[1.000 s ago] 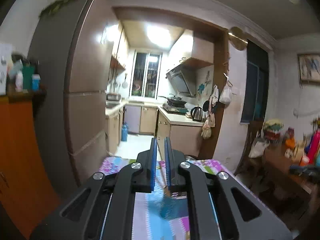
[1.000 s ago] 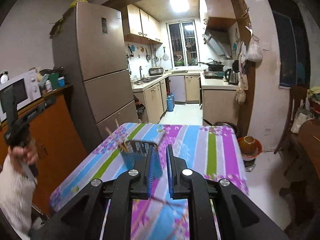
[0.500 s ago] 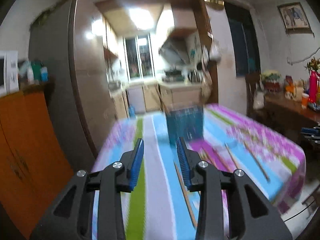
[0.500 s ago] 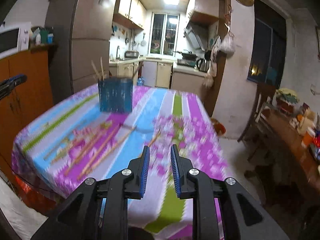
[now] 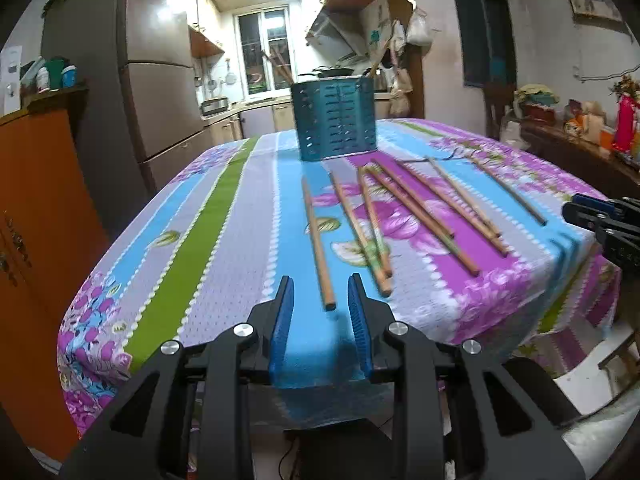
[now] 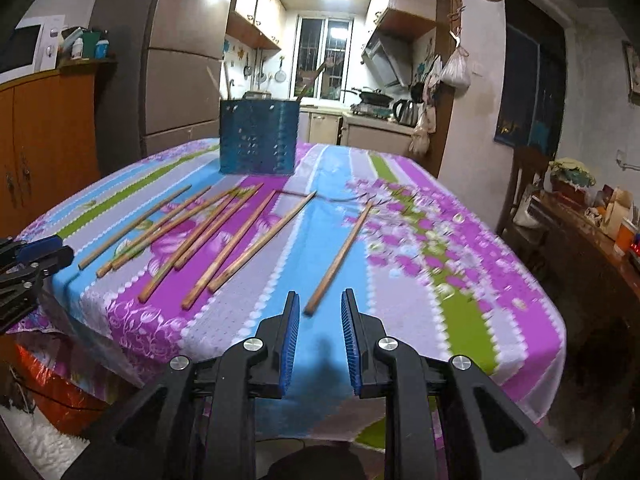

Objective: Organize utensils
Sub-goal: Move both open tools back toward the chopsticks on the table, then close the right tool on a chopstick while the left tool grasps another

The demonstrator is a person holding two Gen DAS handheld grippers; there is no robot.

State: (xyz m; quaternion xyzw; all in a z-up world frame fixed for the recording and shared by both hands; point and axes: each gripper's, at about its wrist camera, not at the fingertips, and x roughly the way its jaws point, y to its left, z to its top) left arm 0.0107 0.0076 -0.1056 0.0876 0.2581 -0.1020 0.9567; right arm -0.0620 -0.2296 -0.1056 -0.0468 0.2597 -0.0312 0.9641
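Left gripper (image 5: 320, 300) at the near edge of the table (image 5: 224, 248), jaws spread, nothing between them. Near end of one chopstick (image 5: 316, 236) lying just ahead of the gap, at 12 o'clock from the fingertips, a shade toward the right jaw, shaft running away toward the blue basket (image 5: 334, 118). More chopsticks (image 5: 416, 208) fanned flat on the striped floral cloth from 1 to 2 o'clock, well apart from the jaws. Basket upright at 12 o'clock, far side of the table, a few sticks poking from its top.

Right gripper (image 6: 318, 308) likewise at the table edge, jaws spread, holding nothing. Near tip of a lone chopstick (image 6: 340, 256) just ahead of the gap at 12 o'clock, nearer the left jaw, shaft slanting away toward 1 o'clock. Main bundle of chopsticks (image 6: 208, 236) spread at 10 to 11 o'clock, clear of the jaws. Basket (image 6: 258, 138) at 11 o'clock beyond them, upright.

Tip of the other gripper at 3 o'clock in the left view, at 9 o'clock in the right view. Fridge (image 6: 176, 72) and orange cabinet (image 6: 44, 136) at 10 o'clock behind the table.
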